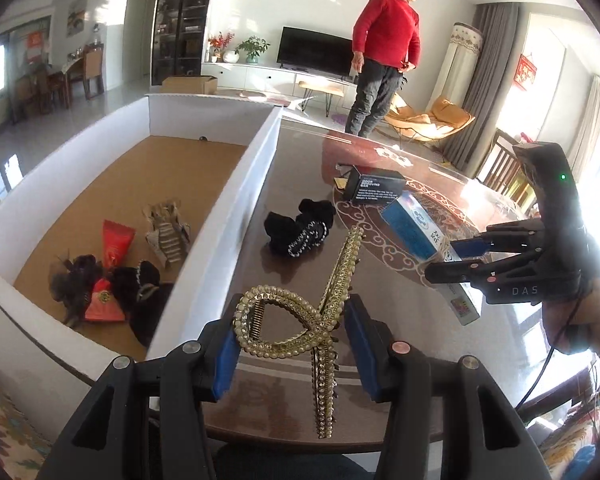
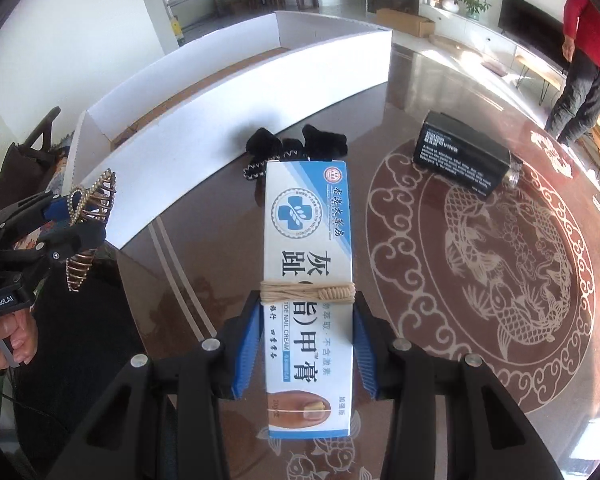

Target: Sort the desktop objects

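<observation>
1. Holding two things clear of the surface (image 2: pixel 440 92) at once: my left hand-held gripper (image 1: pixel 288 340) is partly closed, blue pads pinching a gold pearl-studded hair claw (image 1: pixel 300 312); my right hand-held gripper (image 2: pixel 306 344) is partly closed on a white-and-blue nail cream box (image 2: pixel 308 280) with a string band around it.
2. Gripping the box across its narrow sides near one end, so most of its length sticks out toward 12 o'clock, likely for a clean drop.
3. Claw is pinched at its looped handles, teeth pointing away, probably just where it was easiest to grab.
4. White-walled tray (image 1: pixel 216 216) with a cork floor sits at 10 o'clock in the left wrist view. Inside: red packets, dark fluffy hair pieces, a silver claw-like clip, all bunched at the near end.
5. Still on the surface: black hair clip (image 1: pixel 300 224) at 12 o'clock beside the tray wall, and a black box (image 2: pixel 464 156) at 1 o'clock.
6. My guess: hair claw belongs in the tray with the other hair items; box destination unclear.
</observation>
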The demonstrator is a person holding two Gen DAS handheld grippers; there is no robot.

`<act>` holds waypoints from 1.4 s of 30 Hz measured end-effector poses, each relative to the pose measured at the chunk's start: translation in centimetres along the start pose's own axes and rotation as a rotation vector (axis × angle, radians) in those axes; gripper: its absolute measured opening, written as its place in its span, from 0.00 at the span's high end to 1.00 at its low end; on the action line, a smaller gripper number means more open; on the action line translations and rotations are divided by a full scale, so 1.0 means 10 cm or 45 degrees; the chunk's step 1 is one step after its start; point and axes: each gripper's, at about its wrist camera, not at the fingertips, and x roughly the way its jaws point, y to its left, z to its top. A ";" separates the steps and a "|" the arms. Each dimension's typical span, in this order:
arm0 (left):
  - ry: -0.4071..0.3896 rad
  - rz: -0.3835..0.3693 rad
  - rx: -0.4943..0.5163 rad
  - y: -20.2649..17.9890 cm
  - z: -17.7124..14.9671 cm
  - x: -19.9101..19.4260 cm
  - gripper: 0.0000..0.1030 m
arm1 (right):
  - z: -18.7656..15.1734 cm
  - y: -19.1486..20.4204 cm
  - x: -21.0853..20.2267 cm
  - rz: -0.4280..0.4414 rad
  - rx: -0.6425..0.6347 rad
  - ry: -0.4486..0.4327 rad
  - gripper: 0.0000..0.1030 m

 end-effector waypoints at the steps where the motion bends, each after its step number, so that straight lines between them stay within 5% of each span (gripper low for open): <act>1: -0.018 0.023 -0.011 0.12 0.09 -0.07 0.52 | 0.14 0.05 -0.05 0.003 -0.019 -0.019 0.58; 11: 0.038 0.368 -0.176 1.58 0.91 0.07 0.52 | 1.70 1.14 -0.19 0.232 -0.153 -0.225 0.58; 17: 0.285 0.457 -0.397 2.29 0.88 0.57 0.51 | 2.10 1.79 0.69 0.320 -0.175 -0.098 0.57; 20: 0.273 0.434 -0.458 2.37 0.77 0.57 0.48 | 2.08 1.87 1.24 0.380 -0.119 0.050 0.53; 23: 0.176 0.431 -0.419 2.22 0.64 0.38 0.35 | 1.88 1.76 1.19 0.419 -0.104 -0.045 0.44; 25: 0.114 0.439 -0.361 1.99 0.57 0.23 0.33 | 1.69 1.62 0.93 0.434 -0.100 -0.172 0.21; 27: 0.068 0.407 -0.319 1.73 0.49 0.13 0.30 | 1.45 1.42 0.62 0.399 -0.104 -0.275 0.11; 29: 0.038 0.334 -0.257 1.35 0.43 0.06 0.23 | 1.18 1.20 0.41 0.333 -0.119 -0.324 0.09; 33: 0.045 0.151 -0.049 0.39 0.35 0.12 0.17 | 0.50 0.62 0.23 0.105 -0.123 -0.272 0.06; 37: 0.161 -0.019 0.064 -0.37 0.21 0.53 0.05 | -0.23 -0.18 0.38 -0.101 0.008 -0.121 0.05; 42: 0.323 0.032 0.117 -0.84 -0.13 1.30 0.06 | -1.04 -0.93 0.27 -0.245 0.212 -0.080 0.05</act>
